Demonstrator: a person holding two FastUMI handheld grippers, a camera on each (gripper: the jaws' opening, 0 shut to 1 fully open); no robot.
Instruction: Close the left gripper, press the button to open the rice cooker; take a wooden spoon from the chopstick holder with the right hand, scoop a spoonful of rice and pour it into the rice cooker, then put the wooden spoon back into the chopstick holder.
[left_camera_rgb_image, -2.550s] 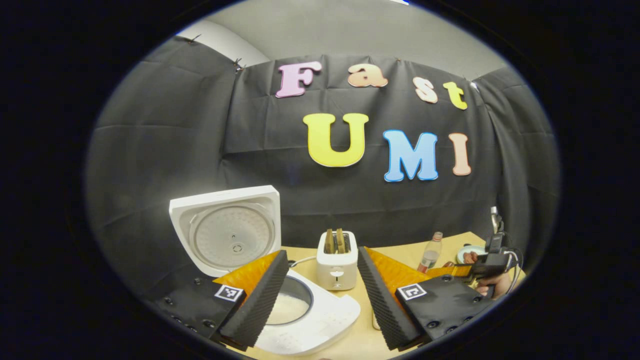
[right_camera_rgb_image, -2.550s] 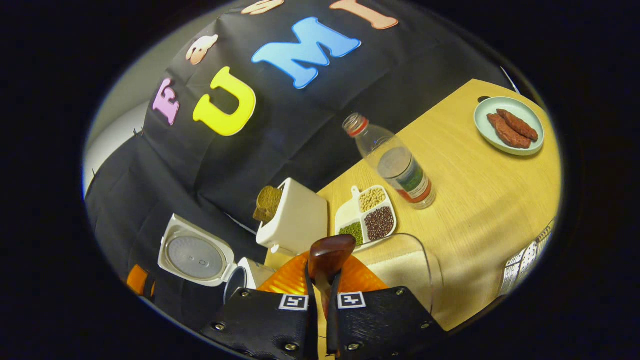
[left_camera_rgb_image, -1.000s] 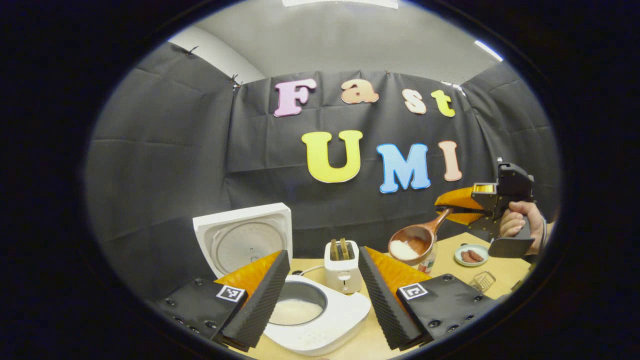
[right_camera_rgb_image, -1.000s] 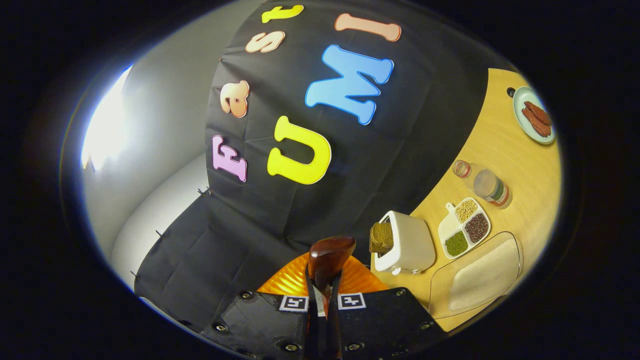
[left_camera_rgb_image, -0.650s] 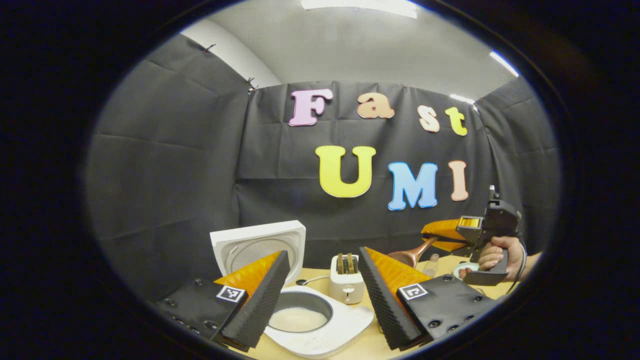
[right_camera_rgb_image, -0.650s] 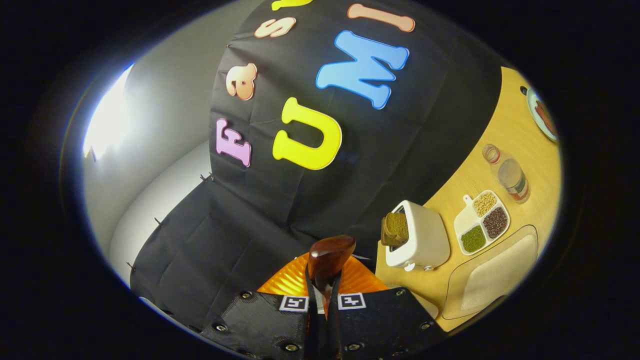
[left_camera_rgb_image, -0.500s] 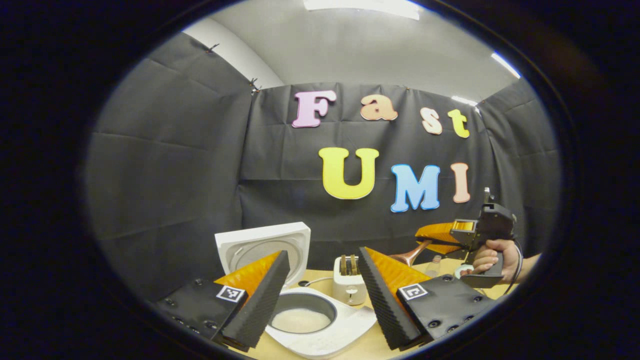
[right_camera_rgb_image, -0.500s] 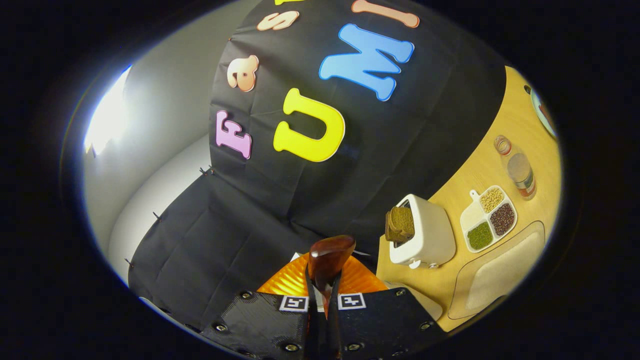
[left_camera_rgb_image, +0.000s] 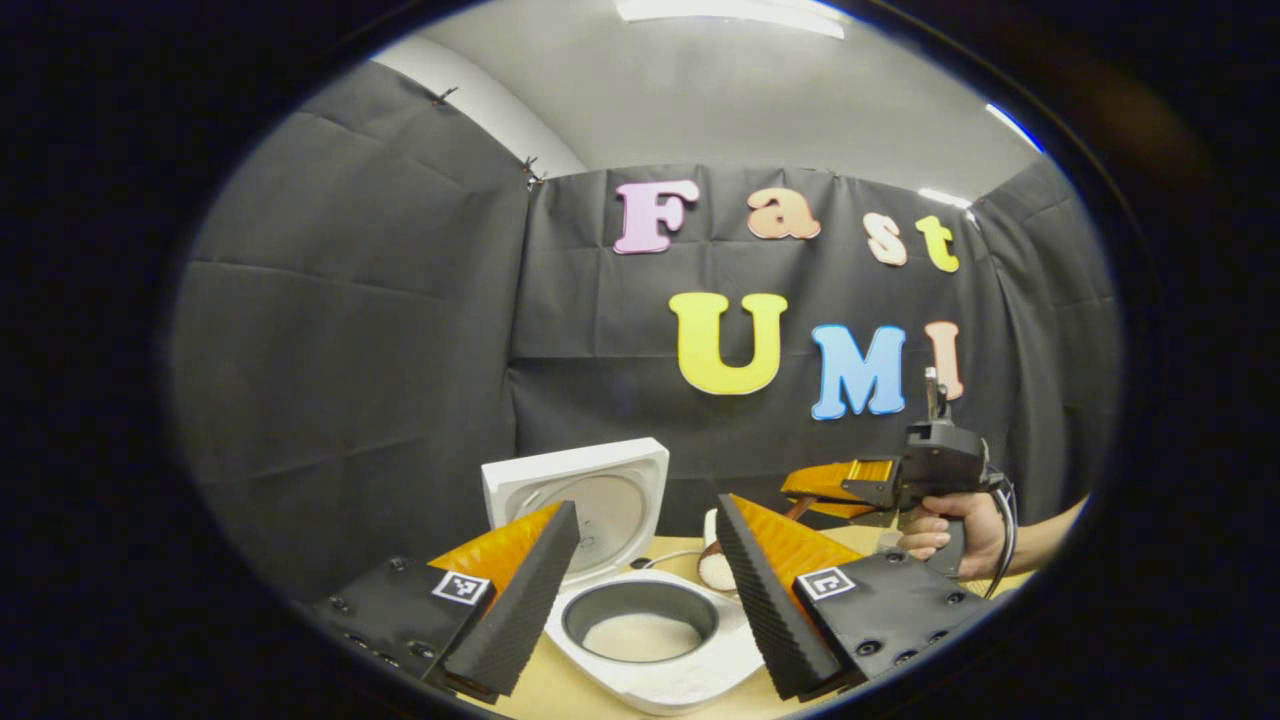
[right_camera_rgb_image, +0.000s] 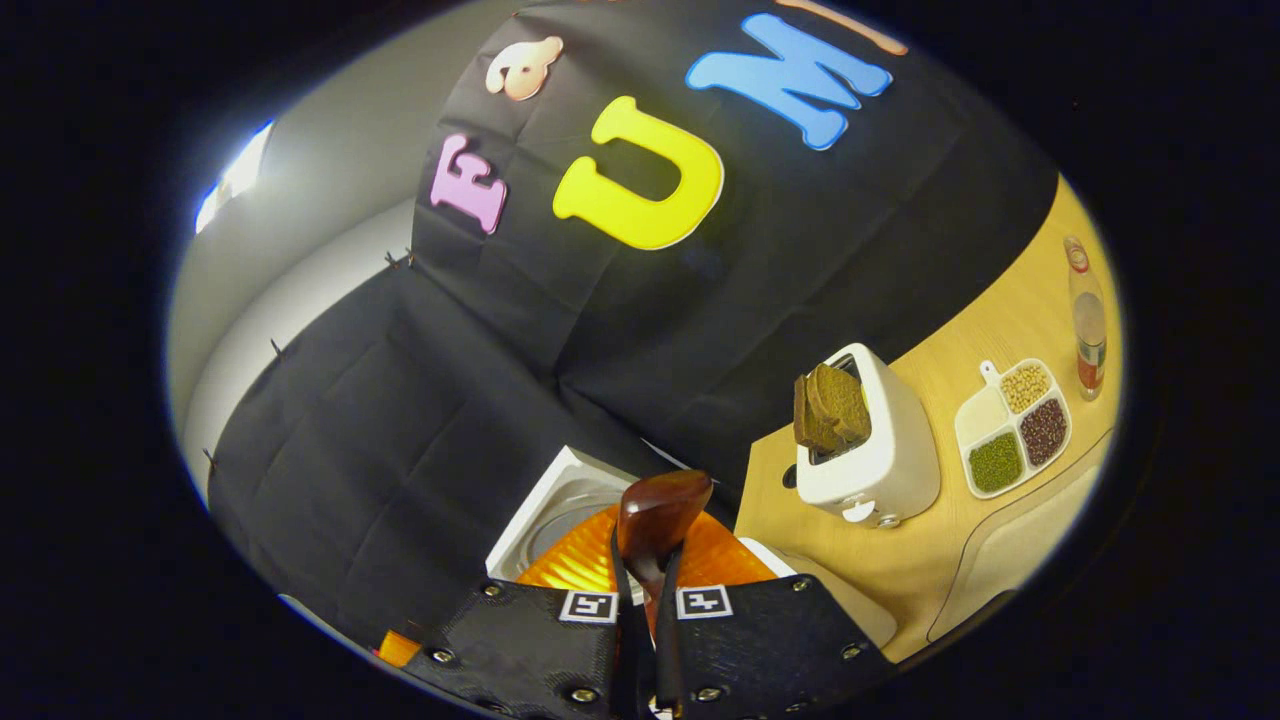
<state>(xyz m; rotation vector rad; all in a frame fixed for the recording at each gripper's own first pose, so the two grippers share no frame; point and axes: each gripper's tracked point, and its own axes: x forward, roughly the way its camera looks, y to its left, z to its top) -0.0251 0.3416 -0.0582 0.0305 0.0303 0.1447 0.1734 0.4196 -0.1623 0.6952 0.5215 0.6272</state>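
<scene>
Right gripper (right_camera_rgb_image: 645, 590), level beside the open rice cooker (left_camera_rgb_image: 640, 625), jaws clamping the wooden spoon (right_camera_rgb_image: 655, 520); left gripper (left_camera_rgb_image: 645, 590) jaws wide.

Glossy wooden spoon (right_camera_rgb_image: 655, 520) — matt cloth wall (right_camera_rgb_image: 400, 400)

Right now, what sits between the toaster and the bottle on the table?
In the right gripper view, the divided dish of beans lies on the table between the toaster and the bottle, apart from both.
</scene>
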